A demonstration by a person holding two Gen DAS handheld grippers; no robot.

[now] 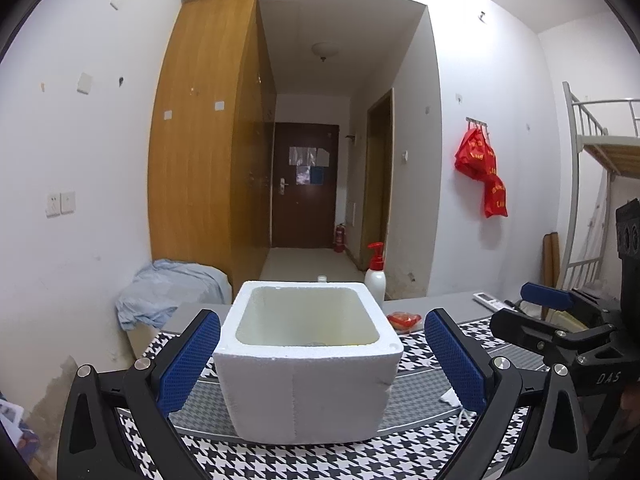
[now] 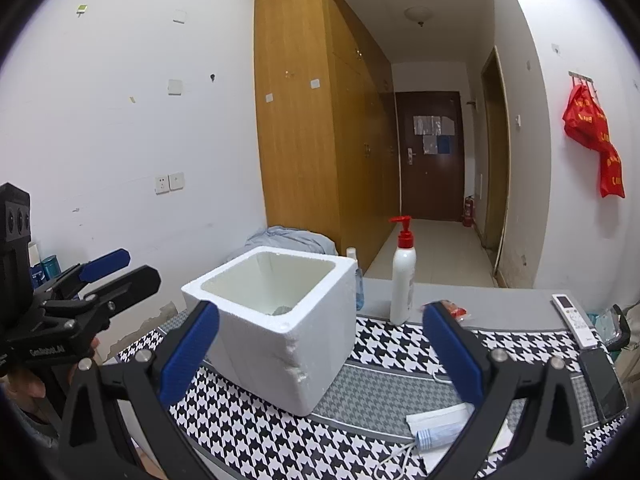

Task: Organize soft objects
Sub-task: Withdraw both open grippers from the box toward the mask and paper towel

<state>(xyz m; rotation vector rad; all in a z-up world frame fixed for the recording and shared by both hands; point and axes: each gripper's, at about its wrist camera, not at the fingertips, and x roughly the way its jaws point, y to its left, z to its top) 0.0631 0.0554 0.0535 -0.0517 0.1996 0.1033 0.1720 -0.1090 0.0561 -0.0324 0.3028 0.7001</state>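
The left tool is seen spread wide, its blue-padded fingers set on either side of the white foam box with a gap on both sides — nothing is gripped. The box is stood upright on the houndstooth-patterned cloth that covers the desk, and something small and grey is glimpsed at its bottom; what it is cannot be told. In the right wrist view the left tool is found well to the left of the foam box, held by a hand.

The right tool is likewise held open and empty, with the box to its left and in front. Folded blue-and-white face masks are laid on the cloth just below its right finger, near the box but apart from it.

Behind the box, a white pump bottle with a red head is stood upright on the grey desk. A red packet is placed just right of the bottle, and a white remote control is laid further right, with a dark phone beside it at the desk edge. Beyond the desk — against the wall — a crumpled pale blue cloth and a wooden wardrobe are seen, and red bags are hung on a wall hook.
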